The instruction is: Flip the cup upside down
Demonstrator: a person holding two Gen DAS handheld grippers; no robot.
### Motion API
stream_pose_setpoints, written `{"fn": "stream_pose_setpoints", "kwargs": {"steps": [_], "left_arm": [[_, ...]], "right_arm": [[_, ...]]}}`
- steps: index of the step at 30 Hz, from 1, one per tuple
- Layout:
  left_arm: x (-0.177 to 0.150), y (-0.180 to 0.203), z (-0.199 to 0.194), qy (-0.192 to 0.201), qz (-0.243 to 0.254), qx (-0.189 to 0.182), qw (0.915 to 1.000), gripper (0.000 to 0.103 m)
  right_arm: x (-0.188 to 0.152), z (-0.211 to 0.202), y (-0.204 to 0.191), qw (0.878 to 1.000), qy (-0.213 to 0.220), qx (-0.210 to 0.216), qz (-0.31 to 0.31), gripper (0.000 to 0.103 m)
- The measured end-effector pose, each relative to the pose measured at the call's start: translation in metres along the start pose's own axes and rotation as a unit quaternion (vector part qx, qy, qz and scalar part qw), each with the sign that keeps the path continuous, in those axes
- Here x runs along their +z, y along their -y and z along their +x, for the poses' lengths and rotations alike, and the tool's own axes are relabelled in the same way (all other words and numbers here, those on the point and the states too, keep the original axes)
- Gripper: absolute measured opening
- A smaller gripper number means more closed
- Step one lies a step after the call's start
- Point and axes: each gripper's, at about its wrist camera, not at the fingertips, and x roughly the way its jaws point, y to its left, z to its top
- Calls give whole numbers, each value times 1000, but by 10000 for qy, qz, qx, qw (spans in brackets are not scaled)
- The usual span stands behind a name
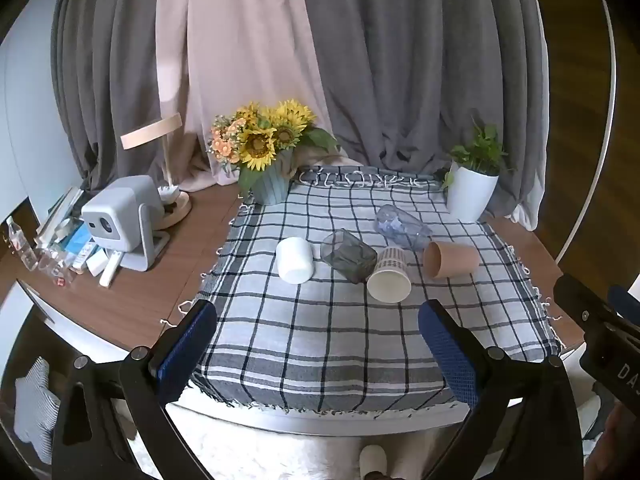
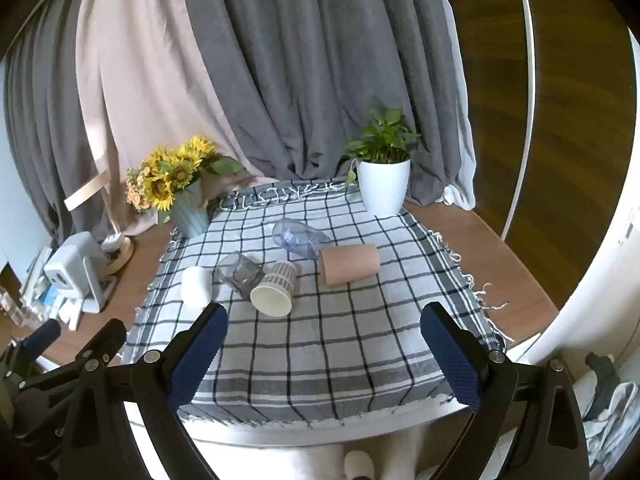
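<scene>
On the far left of the bench [image 1: 132, 300] sits a small grey projector [image 1: 120, 220] among loose clutter, with a wooden lamp [image 1: 154, 132] behind it. Next comes a pot of sunflowers [image 1: 264, 140] at the back left corner of the checked cloth [image 1: 320, 340] that covers the middle of the bench. My left jaws [image 1: 318, 326] hang wide apart over the near edge of that cloth, gripping nothing, blue pads [image 1: 188, 344] facing each other. Five cups lie on their sides in a loose row across the cloth. Leftmost is a white cup [image 1: 295, 260], closed end toward me. Just beside it is a grey glass tumbler [image 1: 349, 255], tilted, touching the patterned paper cup [image 1: 390, 276], whose open mouth faces me. Behind and to the right lies a clear bluish plastic cup [image 1: 402, 226], and near it a brown paper cup [image 1: 450, 260] with its mouth turned left. None of them stands upright or upside down. A green plant in a white pot [image 1: 472, 192] stands at the back right corner. My right jaws [image 2: 324, 328] are spread wide too, empty, low over the front of the cloth, well apart from the cups. Grey and pink curtains [image 1: 360, 60] hang behind everything.
</scene>
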Motion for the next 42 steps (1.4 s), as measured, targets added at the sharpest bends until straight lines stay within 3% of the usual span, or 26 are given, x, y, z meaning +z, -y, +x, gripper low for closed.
{"fn": "stream_pose_setpoints", "kwargs": {"steps": [42], "left_arm": [[1,-2,-6,74,-183,-142,9997,103]], "right_arm": [[1,-4,2,10000,10,42,54,98]]}}
